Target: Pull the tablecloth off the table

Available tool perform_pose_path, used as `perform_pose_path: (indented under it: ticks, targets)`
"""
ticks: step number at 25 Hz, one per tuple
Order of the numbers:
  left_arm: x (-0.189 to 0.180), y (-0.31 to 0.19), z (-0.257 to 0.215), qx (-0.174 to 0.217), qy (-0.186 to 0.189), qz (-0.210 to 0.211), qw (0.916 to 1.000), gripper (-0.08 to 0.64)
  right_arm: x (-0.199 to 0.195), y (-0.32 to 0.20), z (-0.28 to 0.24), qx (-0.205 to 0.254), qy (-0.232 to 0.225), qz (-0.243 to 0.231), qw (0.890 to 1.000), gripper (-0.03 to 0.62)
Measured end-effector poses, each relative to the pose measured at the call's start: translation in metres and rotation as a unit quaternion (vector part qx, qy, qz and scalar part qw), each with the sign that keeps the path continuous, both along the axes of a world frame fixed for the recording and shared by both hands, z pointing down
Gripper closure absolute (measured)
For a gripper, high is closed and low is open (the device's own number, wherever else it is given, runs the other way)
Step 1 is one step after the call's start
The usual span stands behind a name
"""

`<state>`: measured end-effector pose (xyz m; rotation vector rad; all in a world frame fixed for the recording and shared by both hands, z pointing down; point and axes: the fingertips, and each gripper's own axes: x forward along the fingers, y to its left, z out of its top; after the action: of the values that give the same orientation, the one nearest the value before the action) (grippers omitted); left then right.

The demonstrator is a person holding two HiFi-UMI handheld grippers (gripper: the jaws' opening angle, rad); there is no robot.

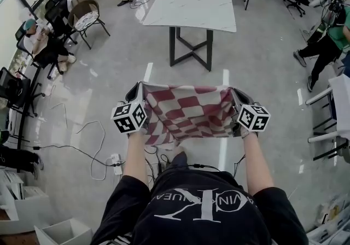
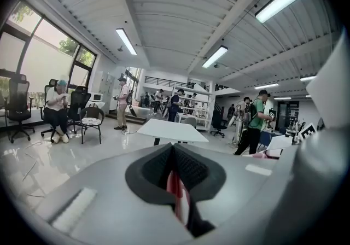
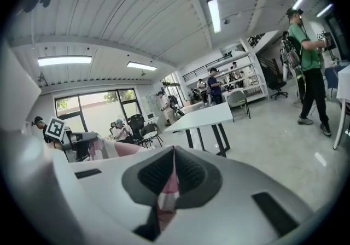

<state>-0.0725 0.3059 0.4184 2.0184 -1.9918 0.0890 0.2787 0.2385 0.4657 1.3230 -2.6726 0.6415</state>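
With the left gripper (image 1: pixel 138 92) and right gripper (image 1: pixel 238 96) each clamped on a corner, we hold the tablecloth (image 1: pixel 188 110) spread so it hangs clear, well apart from the bare table (image 1: pixel 191 9).

A: Head cam?
B: On the head, steep down, table (image 1: pixel 188 9) well ahead.
A: Gripper cams?
B: Sit behind the jaws, face forward near level, cloth (image 2: pixel 178 194) right at lens. All three share that table.
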Motion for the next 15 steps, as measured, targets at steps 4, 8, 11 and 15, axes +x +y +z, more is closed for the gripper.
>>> perform_pose_path:
  ticks: [4, 8, 11, 15]
  targets:
    - [0.006, -0.006, -0.012, 0.009, -0.007, 0.006, 0.9999, 0.549, 0.008, -0.003, -0.006, 0.004, -0.007, 0.004, 1.0, 0.578]
    - [0.008, -0.014, -0.019, 0.014, -0.012, 0.009, 0.9998, 0.549, 0.009, -0.011, -0.022, 0.025, -0.007, 0.004, 1.0, 0.578]
    - [0.008, -0.014, -0.023, 0.019, -0.013, 0.012, 0.9997, 0.549, 0.01, -0.011, -0.037, 0.045, 0.0, 0.008, 0.999, 0.578]
    - [0.008, -0.014, -0.03, 0.033, -0.016, 0.02, 0.9991, 0.549, 0.012, -0.008, -0.051, 0.071, 0.006, 0.014, 0.997, 0.578]
